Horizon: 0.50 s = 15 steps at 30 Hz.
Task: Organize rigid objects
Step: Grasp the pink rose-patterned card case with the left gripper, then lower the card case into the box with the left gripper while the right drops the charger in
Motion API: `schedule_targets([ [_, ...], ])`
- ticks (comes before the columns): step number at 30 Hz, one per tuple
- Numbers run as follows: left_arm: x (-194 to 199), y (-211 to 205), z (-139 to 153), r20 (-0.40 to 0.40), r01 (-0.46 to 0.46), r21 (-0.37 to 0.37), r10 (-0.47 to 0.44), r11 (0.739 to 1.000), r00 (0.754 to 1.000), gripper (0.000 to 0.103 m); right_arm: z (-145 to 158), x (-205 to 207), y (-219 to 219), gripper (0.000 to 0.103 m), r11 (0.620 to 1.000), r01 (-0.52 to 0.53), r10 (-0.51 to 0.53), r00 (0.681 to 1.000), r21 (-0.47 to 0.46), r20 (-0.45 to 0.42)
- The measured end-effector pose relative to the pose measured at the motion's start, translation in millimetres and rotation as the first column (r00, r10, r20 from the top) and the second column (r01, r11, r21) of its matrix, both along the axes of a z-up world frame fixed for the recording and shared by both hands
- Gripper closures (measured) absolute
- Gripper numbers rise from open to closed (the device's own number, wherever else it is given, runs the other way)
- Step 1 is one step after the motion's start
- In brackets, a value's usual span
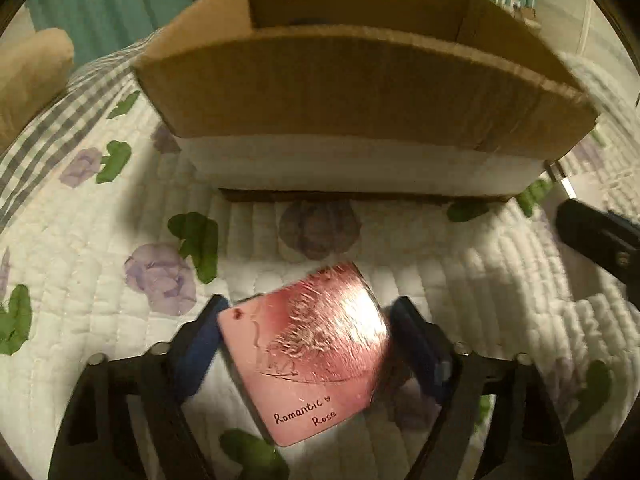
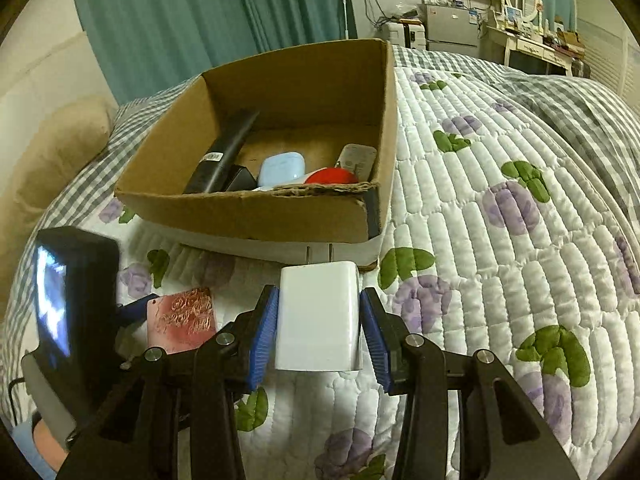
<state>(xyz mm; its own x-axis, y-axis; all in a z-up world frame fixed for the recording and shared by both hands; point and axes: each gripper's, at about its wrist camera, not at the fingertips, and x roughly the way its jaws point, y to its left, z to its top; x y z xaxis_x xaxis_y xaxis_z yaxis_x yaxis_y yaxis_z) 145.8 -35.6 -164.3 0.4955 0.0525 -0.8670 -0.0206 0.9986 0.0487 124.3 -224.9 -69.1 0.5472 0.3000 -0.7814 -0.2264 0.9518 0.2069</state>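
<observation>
We've got 2 items in hand, both mid-carry toward the cardboard box [image 2: 256, 208], by our read. The pink tin [image 1: 312, 344] sits between the left gripper [image 1: 306, 350] pads, tilted, jaws closed to its width w/ both blue pads pressed on its edges. It's a flat, glossy rounded rectangle w/ embossed relief and "Romantic Rose" lettering. The white charger [image 2: 318, 316] sits in the right gripper [image 2: 319, 330], jaws closed about its smooth sides, left pad touching, right pad at or just off the face; its 2 metal prongs point forward toward the box.

The box stands straight ahead of both grippers, close, open-topped, corrugated, w/ a torn near rim. Inside we see 5 things: a black remote [image 2: 224, 152], a pale blue case [image 2: 280, 168], a red round thing [image 2: 332, 176], a grey flat item, a small black block.

Next move probably calls for lifting each item over the near wall, then opening above a free spot. Hard items; a short drop should do no harm.

Below lies the quilted floral bedspread [image 2: 480, 184], soft and ridged.
</observation>
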Motion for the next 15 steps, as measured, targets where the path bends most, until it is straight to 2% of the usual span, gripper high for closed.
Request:
schedule_targets([
  [2, -6.5, 4.3, 6.1, 0.009, 0.016, -0.053, -0.015, 0.998, 1.0, 0.027, 0.9, 0.0, 0.4, 0.062, 1.0, 0.0, 0.0, 1.0, 0.003, 0.007],
  [4, -14.4, 6.0, 12.8, 0.032, 0.029, -0.073, -0.027, 0.997, 0.999, 0.028, 2.9, -1.3, 1.9, 0.062, 1.0, -0.004, 0.004, 1.0, 0.001, 0.019],
  [10, -34.9, 11.1, 36.8, 0.108, 0.065, -0.076, -0.057, 0.995, 0.993, 0.029, 12.2, -6.9, 0.2, 0.062, 1.0, -0.001, 0.0, 0.998, 0.009, 0.055],
  [15, -52.7, 21.3, 64.0, 0.178, 0.027, -0.101, -0.008, 0.995, 0.984, 0.03, 33.8, -13.8, 0.1, 0.062, 1.0, -0.004, 0.005, 0.993, -0.007, 0.121],
])
